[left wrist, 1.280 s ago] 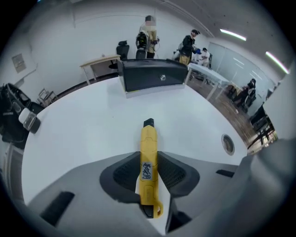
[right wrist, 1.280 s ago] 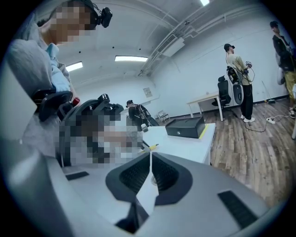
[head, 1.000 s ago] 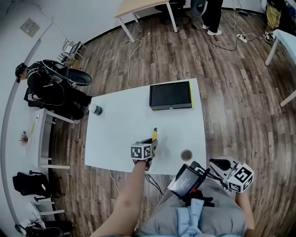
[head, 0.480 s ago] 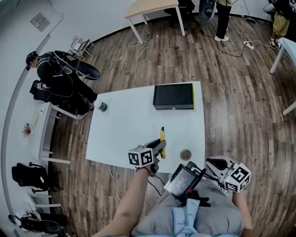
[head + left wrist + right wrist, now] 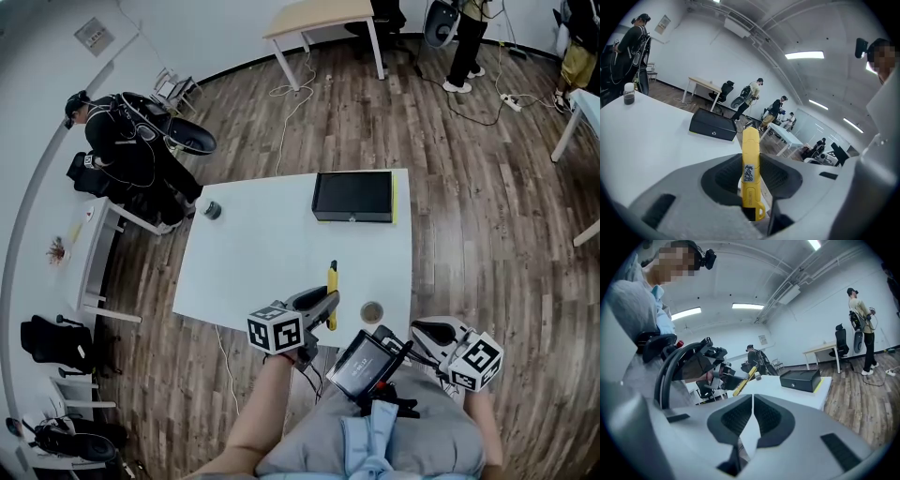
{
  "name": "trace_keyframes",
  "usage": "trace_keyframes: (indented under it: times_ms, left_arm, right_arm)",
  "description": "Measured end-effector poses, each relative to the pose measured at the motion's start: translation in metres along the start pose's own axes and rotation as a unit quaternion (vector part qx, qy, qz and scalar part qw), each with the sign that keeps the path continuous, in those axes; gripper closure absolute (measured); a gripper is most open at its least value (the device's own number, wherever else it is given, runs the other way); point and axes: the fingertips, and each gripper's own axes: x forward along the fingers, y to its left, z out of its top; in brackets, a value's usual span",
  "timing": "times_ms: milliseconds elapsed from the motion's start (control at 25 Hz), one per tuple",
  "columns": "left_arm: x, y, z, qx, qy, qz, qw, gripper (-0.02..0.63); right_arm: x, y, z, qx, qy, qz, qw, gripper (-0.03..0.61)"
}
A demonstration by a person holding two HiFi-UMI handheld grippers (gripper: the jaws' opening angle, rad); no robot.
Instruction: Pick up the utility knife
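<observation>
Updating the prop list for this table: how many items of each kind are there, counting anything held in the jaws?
Utility knife: 1, held by the left gripper
Black box: 1
Small bottle: 1
Round brown item: 1
Total: 4

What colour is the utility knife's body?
Yellow utility knife, clearest in the left gripper view.

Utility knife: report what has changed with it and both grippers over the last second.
The left gripper, shut on the yellow utility knife, has raised it above the white table and drawn it back toward the person. The right gripper stays shut and empty by the lap; the black case and small jar have not moved.
</observation>
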Motion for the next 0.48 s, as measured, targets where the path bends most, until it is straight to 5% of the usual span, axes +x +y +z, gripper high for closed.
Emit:
trace_keyframes:
  times_ms: [480]
  left_arm:
    - [-0.010,-0.025,0.001,0.016,0.003,-0.005,0.9999,0.491]
  right_arm:
    - [0.001,0.005,0.012,-0.021,-0.006,0.014,1.000,0.551]
